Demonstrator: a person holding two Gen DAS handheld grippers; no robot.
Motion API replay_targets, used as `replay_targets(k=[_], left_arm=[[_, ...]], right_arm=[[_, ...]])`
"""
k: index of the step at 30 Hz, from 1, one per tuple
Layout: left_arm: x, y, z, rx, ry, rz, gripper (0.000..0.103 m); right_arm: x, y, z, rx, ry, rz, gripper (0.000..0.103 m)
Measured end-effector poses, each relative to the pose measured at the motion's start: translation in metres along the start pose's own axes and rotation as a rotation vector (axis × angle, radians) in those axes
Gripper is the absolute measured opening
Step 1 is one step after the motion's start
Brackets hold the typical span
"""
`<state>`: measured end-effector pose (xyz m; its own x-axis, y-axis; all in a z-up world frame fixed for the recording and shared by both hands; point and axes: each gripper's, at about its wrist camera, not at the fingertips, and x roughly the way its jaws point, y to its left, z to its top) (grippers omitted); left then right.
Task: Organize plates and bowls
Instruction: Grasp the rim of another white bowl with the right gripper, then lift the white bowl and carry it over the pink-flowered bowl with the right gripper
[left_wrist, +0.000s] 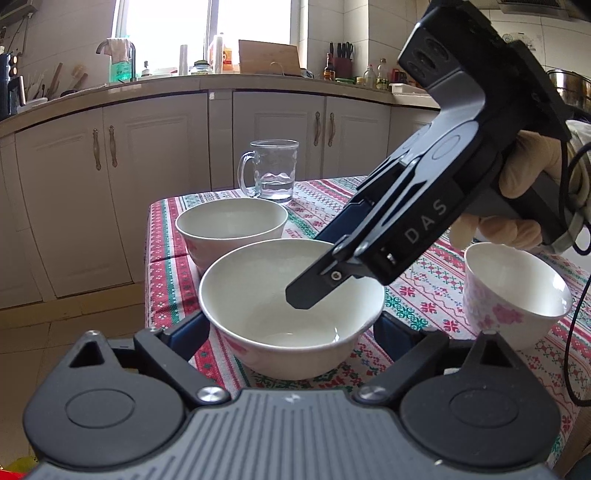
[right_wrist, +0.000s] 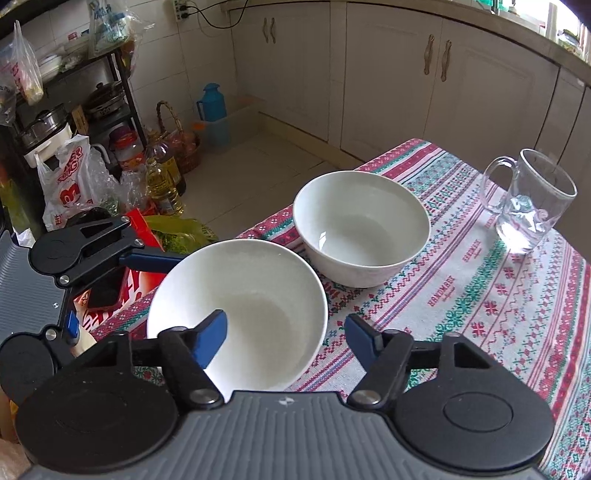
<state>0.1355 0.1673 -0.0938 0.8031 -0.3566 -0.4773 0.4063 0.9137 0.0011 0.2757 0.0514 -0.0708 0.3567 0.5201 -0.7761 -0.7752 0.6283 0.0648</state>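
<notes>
A glass mug (right_wrist: 528, 201) stands upright on the patterned tablecloth (right_wrist: 480, 295). Cream cabinets (left_wrist: 155, 166) run behind. A blue flask (right_wrist: 211, 102) sits on the floor.

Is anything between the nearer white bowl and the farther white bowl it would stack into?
Nothing visible: only bare patterned tablecloth separates the nearer white ceramic bowl from the farther white ceramic bowl. The clear glass mug stands off to the side.

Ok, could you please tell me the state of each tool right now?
Left tool: open, straddling the near bowl.
Right tool: open, one finger inside that bowl's rim.
</notes>
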Motion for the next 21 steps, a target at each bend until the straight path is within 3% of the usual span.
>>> replay_targets(k=[10, 21], left_arm=[[-0.0003, 0.0003, 0.0009, 0.002, 0.002, -0.005, 0.095], [0.0007, 0.0006, 0.0030, 0.012, 0.014, -0.010, 0.095]], right_arm=[[0.0051, -0.0015, 0.0048, 0.009, 0.004, 0.043, 0.065], [0.0056, -0.0029, 0.0045, 0.019, 0.011, 0.049, 0.065]])
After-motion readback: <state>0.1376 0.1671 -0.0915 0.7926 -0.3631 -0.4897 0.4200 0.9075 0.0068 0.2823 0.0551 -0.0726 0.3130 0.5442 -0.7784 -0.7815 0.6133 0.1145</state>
